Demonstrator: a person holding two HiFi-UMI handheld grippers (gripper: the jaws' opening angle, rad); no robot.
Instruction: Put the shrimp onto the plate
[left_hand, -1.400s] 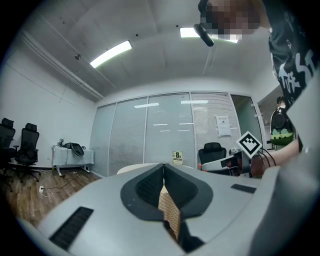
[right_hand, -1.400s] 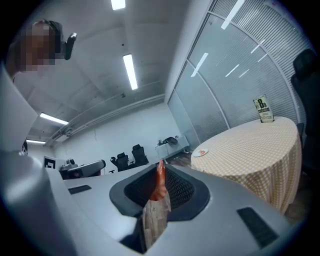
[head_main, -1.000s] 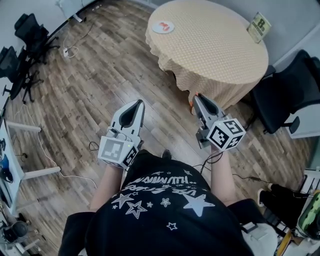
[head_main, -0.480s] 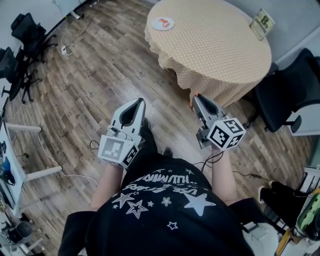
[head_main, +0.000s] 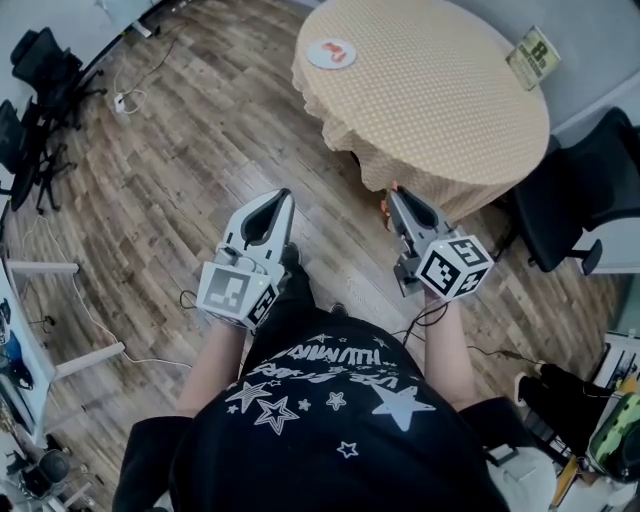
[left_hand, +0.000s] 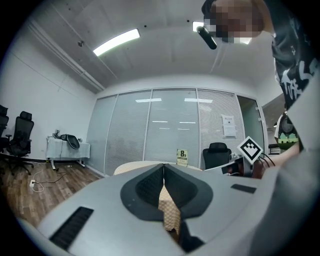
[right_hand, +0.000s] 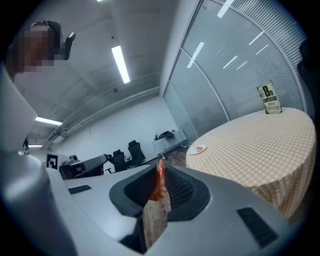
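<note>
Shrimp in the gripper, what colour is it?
The shrimp is orange-red; best in the right gripper view.

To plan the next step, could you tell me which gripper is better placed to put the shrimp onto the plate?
Right. The right gripper is shut on the shrimp; the left gripper has its jaws together, empty. The plate sits on the table ahead.
</note>
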